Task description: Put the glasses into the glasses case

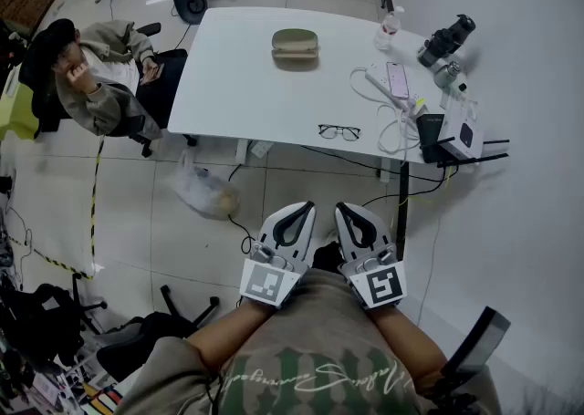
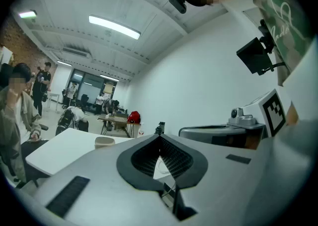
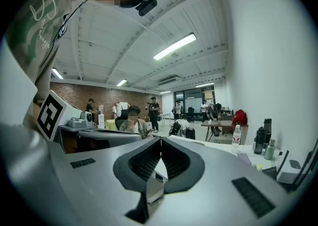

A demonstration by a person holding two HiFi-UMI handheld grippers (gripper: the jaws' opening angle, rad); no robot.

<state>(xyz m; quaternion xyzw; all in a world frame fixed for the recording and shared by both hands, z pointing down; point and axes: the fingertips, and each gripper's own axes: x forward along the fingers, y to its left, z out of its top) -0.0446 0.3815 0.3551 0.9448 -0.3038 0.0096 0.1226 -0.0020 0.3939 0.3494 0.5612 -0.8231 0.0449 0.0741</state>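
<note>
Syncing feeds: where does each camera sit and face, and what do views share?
Head view: on the head, steeply down at table, glasses, case; left gripper, right gripper, forearms show.
Left gripper view: on that gripper, along its shut fingers across the table; right gripper beside.
Right gripper view: likewise; left gripper beside.
Head and left gripper views share the case.

Head camera: high, faces steeply down over left gripper [image 1: 299,211] and right gripper [image 1: 349,211], white rectangular table [image 1: 237,85] well ahead of them. Gripper cameras: close behind own jaws, tilted upward, forward. All three share table; each gripper view catches neighbour's black-and-white marker cube [image 2: 275,111].
</note>
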